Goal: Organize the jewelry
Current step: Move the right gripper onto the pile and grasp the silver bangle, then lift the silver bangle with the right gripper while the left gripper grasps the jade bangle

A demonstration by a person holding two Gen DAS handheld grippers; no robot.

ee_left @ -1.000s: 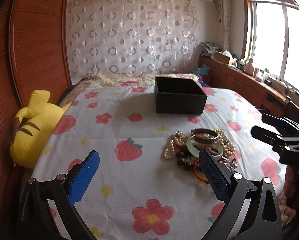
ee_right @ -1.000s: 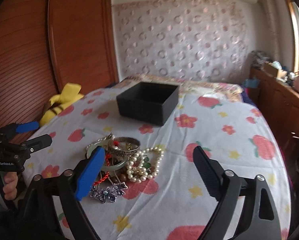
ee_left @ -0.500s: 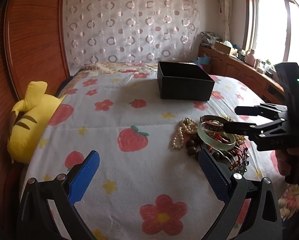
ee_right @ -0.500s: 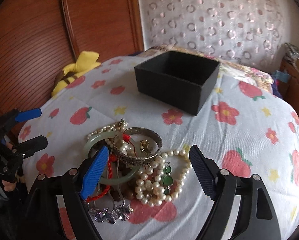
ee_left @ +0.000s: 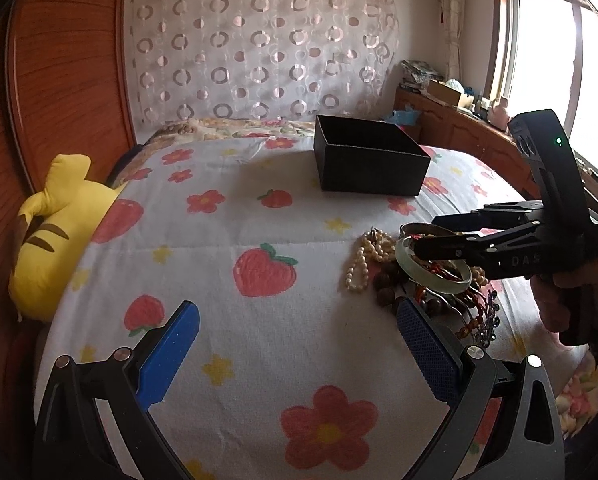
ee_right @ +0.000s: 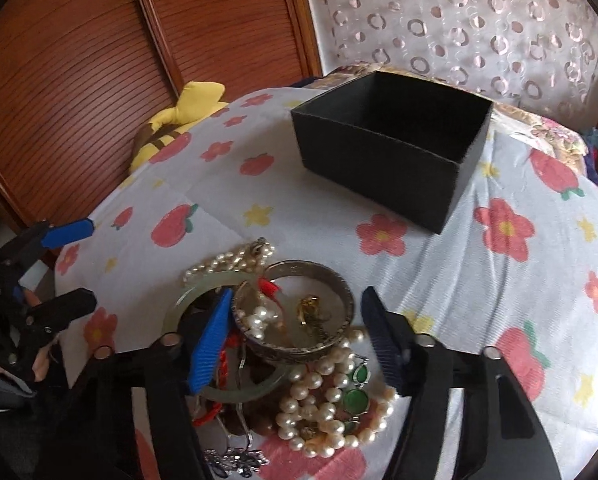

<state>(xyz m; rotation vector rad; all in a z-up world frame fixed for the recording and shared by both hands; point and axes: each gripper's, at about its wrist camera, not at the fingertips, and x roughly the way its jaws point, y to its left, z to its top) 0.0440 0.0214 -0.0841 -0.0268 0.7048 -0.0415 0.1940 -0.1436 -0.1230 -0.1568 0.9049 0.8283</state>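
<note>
Low in the centre of the right wrist frame, the right tool is hanging released, its jaws straddling an engraved silver metal bangle atop a tangled pile of pearl strands and a pale green jade bangle on the strawberry-print bed cover. Up right, an open black cardboard box is sitting. At left, the left tool is gaping, released, over bare cover

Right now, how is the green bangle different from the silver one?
The green bangle is smooth, pale and see-through; the silver bangle is dark metal with a patterned wall. The green bangle is thin and round-edged, while the silver one is a wide flat band. The silver one lies partly over the green one. Both are rings in the same heap.
</note>
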